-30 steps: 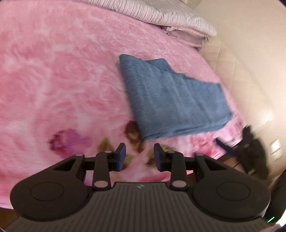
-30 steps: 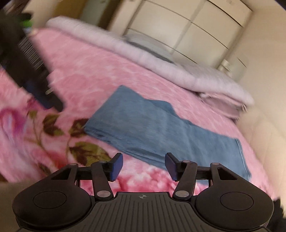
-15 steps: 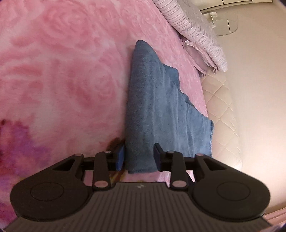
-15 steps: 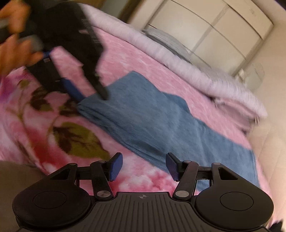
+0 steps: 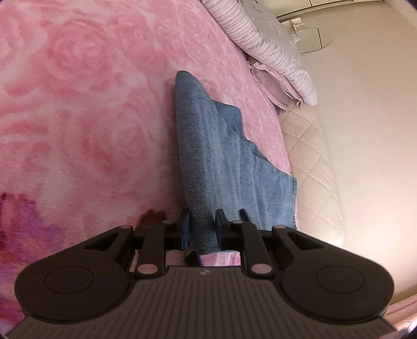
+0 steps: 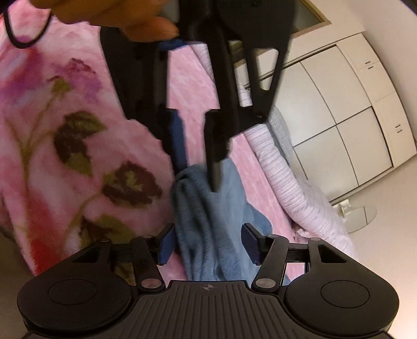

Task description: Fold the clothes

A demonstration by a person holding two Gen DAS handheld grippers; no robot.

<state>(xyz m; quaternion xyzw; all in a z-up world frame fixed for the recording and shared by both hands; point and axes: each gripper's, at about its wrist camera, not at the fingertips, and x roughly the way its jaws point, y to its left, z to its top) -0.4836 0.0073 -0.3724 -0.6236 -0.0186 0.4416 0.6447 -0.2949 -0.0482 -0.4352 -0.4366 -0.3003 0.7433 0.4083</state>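
A folded blue towel (image 5: 221,156) lies on the pink bed, running away from me toward the pillows. In the left wrist view my left gripper (image 5: 202,224) is shut on the towel's near corner, thick cloth filling the gap between its fingers. The right wrist view shows that left gripper (image 6: 198,167) from in front, held by a hand (image 6: 117,13), pinching the bunched corner of the towel (image 6: 208,221). My right gripper (image 6: 208,245) stands open, its blue pads on either side of the towel's edge and apart from the cloth.
A pink floral blanket (image 5: 78,104) covers the bed. Striped lilac bedding (image 5: 260,44) is piled at the far end. The quilted cream bed edge (image 5: 312,167) runs along the right. White wardrobe doors (image 6: 351,117) and a round glass stand (image 6: 359,216) lie beyond.
My left gripper came down onto the towel's corner and closed on it. The right gripper moved in low until the towel's edge sat between its open fingers.
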